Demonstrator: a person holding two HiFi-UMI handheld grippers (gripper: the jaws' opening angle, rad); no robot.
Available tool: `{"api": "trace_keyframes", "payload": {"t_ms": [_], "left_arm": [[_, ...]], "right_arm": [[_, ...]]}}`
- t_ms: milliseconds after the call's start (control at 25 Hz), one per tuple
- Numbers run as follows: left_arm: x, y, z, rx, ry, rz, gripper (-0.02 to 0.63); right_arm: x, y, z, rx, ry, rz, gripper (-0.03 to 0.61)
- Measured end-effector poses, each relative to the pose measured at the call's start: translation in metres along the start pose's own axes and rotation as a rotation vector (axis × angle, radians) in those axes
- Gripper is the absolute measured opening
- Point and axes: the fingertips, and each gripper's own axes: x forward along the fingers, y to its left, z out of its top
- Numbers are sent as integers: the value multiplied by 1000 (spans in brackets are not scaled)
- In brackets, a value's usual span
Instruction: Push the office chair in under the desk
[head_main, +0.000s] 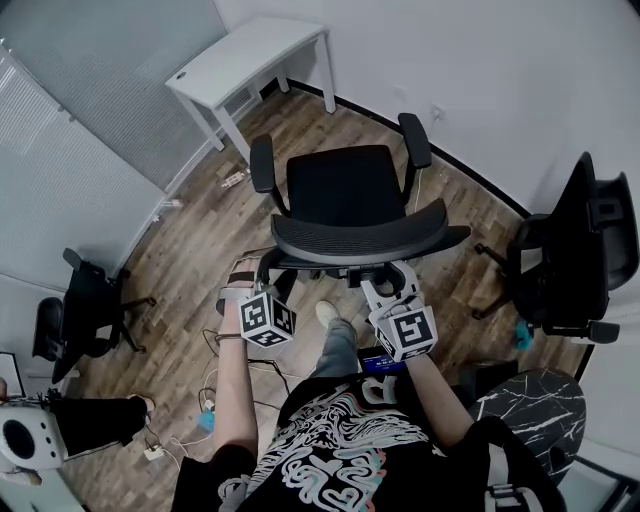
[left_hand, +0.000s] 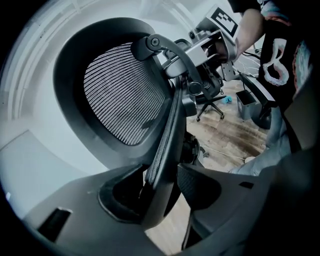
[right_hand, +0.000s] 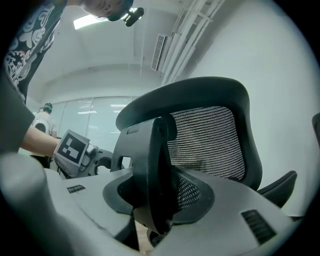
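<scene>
Two grips share this push: my left gripper (head_main: 258, 275) is clamped on the left strut (left_hand: 167, 145) behind the backrest of the office chair (head_main: 345, 195). My right gripper (head_main: 396, 285) is clamped on the thicker right strut (right_hand: 150, 170), its jaws spread wide around the plastic. The chair stands mid-floor, well apart from the desk (head_main: 250, 55) at 11 o'clock. I judge it best to swing the seat toward 11 first, then press evenly through both arms, slowly, so it rolls straight and the armrests (head_main: 262, 165) don't catch the desk's edge.
</scene>
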Motion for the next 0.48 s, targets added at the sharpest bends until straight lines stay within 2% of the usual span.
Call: {"api": "trace_keyframes", "payload": {"t_ms": [480], "left_arm": [[14,13,2,-5,-11,18,238]], "right_arm": [[16,-14,0,-3,-9,12,152]]}}
